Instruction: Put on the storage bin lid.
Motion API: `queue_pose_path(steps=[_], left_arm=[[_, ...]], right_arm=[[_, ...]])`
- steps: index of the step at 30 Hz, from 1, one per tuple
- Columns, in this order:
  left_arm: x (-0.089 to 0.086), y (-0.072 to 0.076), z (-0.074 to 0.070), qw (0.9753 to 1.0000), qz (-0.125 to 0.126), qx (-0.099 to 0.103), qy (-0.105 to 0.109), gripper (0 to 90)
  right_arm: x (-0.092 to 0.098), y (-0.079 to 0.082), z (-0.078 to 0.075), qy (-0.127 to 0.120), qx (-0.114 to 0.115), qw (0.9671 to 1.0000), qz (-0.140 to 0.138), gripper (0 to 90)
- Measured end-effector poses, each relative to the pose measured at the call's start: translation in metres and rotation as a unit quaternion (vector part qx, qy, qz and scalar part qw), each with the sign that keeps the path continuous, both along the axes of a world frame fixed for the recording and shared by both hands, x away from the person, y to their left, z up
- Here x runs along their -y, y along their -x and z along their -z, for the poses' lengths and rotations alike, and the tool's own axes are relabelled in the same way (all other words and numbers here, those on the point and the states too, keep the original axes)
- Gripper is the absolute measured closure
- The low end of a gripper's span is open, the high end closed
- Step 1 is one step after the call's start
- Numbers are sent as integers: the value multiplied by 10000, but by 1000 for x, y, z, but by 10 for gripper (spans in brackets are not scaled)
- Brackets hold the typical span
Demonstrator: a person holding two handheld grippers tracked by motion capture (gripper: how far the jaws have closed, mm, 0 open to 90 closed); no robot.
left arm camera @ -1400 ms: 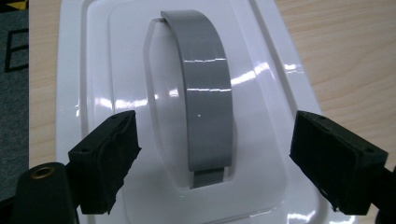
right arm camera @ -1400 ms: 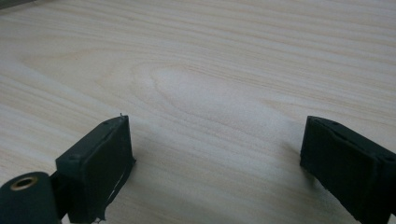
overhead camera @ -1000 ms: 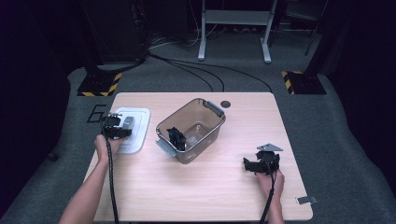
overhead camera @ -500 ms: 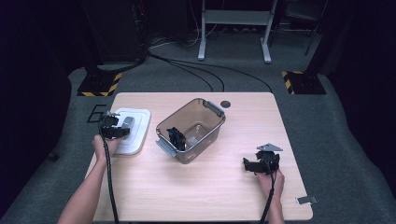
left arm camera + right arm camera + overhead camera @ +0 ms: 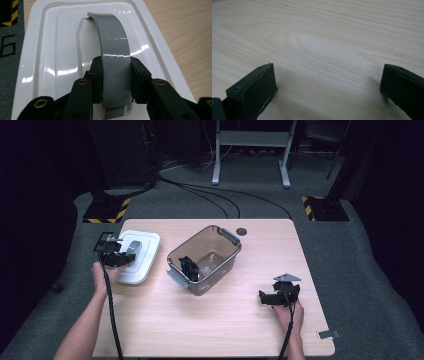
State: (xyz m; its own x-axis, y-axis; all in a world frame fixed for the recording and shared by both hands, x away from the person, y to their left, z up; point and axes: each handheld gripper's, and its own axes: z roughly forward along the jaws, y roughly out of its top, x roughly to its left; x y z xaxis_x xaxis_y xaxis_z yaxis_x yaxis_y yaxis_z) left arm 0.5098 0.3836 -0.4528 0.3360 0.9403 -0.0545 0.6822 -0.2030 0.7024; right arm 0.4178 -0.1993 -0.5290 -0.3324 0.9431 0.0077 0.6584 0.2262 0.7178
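Observation:
A white box lid [image 5: 136, 257] lies flat at the table's left side, with a grey arched handle [image 5: 113, 47] along its middle. My left gripper [image 5: 114, 254] is shut on that grey handle [image 5: 132, 247]; in the left gripper view its jaws press the handle's near end from both sides, left gripper [image 5: 116, 82]. A clear plastic bin [image 5: 205, 258] with grey latches stands at the table's centre, with a small black object [image 5: 188, 267] inside. My right gripper [image 5: 275, 296] rests low over bare wood at the front right, open, nothing between its fingers, right gripper [image 5: 328, 82].
A small dark round mark [image 5: 242, 231] sits near the table's far edge behind the bin. Grey carpet [image 5: 380, 285] surrounds the table, with black-and-yellow striped blocks [image 5: 107, 211] and cables beyond it. A small metal piece [image 5: 327, 334] lies at the table's front right corner.
The left gripper has edged slightly left and toward me with the lid's handle in its jaws. The right gripper has stayed put.

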Motion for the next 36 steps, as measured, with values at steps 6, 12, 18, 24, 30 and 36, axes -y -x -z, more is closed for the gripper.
queue_pose_path(steps=[6, 12, 18, 24, 30, 36], left_arm=[[3, 4, -16, 9996, 215, -95, 170, 671], [11, 11, -37, 9986, 490, -120, 128, 671], [18, 16, -58, 9977, 663, -47, 132, 671], [22, 21, -78, 9968, 797, 56, -8, 671], [24, 24, -95, 9962, 866, 100, -64, 671], [28, 25, -111, 9955, 921, 171, -103, 671]], right_arm=[[0, 0, 0, -3, 7, 10000, 20, 0], [0, 0, 0, -4, 7, 10000, 16, 0], [0, 0, 0, 0, 3, 10000, 6, 0], [0, 0, 0, -7, 4, 10000, 2, 0], [0, 0, 0, -6, 15, 10000, 29, 0], [0, 0, 0, -6, 3, 10000, 1, 0]])
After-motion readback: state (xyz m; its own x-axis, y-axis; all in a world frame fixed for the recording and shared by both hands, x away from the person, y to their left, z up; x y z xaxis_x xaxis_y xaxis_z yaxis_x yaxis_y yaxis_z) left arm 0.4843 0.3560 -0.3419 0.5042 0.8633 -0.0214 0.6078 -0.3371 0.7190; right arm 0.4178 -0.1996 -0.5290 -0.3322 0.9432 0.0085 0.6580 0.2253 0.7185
